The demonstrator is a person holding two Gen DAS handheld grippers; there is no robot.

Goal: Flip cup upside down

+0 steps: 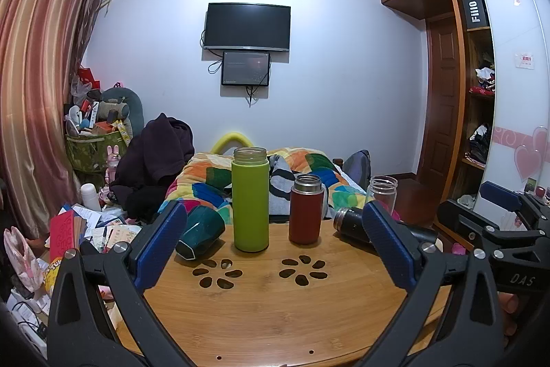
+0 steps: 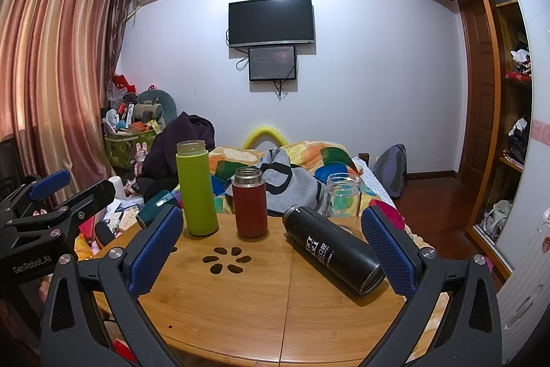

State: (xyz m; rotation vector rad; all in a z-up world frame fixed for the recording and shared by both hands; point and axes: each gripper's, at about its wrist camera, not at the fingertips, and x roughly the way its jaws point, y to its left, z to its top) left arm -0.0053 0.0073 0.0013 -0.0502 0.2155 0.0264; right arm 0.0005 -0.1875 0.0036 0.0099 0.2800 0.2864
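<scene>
Bamboo makes up the round table top [image 1: 261, 305], pierced with two flower-shaped clusters of oval holes [image 1: 302, 269], and it stands in a cluttered bedroom with a bed under a patchwork quilt [image 1: 309, 167] behind it, striped pink curtains [image 1: 37, 85] on the left, a wall-mounted black television [image 1: 247, 26] with a smaller screen [image 1: 245, 68] below it, and a wooden wardrobe [image 1: 457, 64] on the right. On the table a tall lime-green open-mouthed bottle [image 1: 250, 200] stands upright, with a shorter dark red flask with a steel neck [image 1: 306, 208] upright just to its right and a clear glass jar [image 2: 343, 196] upright at the far right edge. A dark teal faceted cup [image 1: 199, 233] lies on its side at the table's left edge, close to the green bottle. A black cylindrical flask with white lettering [image 2: 331, 248] lies on its side on the right part of the table. The left gripper [image 1: 273, 246] hangs over the near edge with its blue-padded fingers spread wide, empty; whether its left pad touches the teal cup cannot be told. The right gripper [image 2: 271, 250] is likewise wide apart and empty, its right pad just beside the base of the black flask.
</scene>
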